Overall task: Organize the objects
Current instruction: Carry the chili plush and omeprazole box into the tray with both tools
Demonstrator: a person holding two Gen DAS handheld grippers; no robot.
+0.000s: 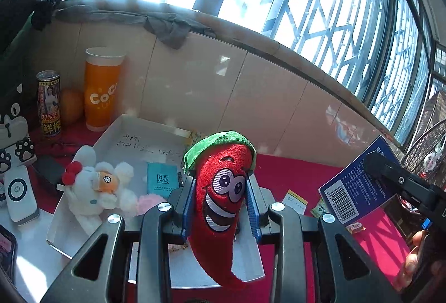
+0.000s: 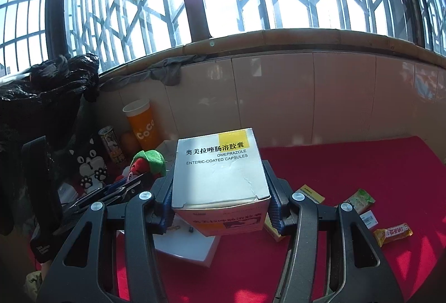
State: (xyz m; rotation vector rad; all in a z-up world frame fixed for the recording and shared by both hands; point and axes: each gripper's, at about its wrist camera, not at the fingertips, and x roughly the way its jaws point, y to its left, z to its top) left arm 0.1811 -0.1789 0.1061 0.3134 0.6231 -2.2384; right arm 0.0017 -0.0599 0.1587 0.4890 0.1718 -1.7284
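Red cloth covers the table (image 1: 292, 172), and on its far left stand a tall can (image 1: 49, 105), an orange (image 1: 72, 105) and an orange paper cup (image 1: 102, 88) against the tiled wall. Just right of them lies a shallow white tray (image 1: 117, 136), holding a white plush bunny (image 1: 92, 186) and a teal packet (image 1: 162, 176).

Over the near part of that tray, the left gripper (image 1: 221, 205) is clamped on a red plush chili (image 1: 221, 197) — its blue pads press the toy's middle, green cap up, pointed tail hanging below. It looks light and soft, so it will squash and sag; the thick middle is the sound place to hold it.

Further right, the right gripper (image 2: 220, 202) holds a white medicine box (image 2: 220, 172) by its two side walls, lifted above the table. The carton looks light but thin — already creased on top — so a hard squeeze could crush it.

Small packets (image 2: 359, 201) lie scattered on the cloth at the right, probably next for sorting.
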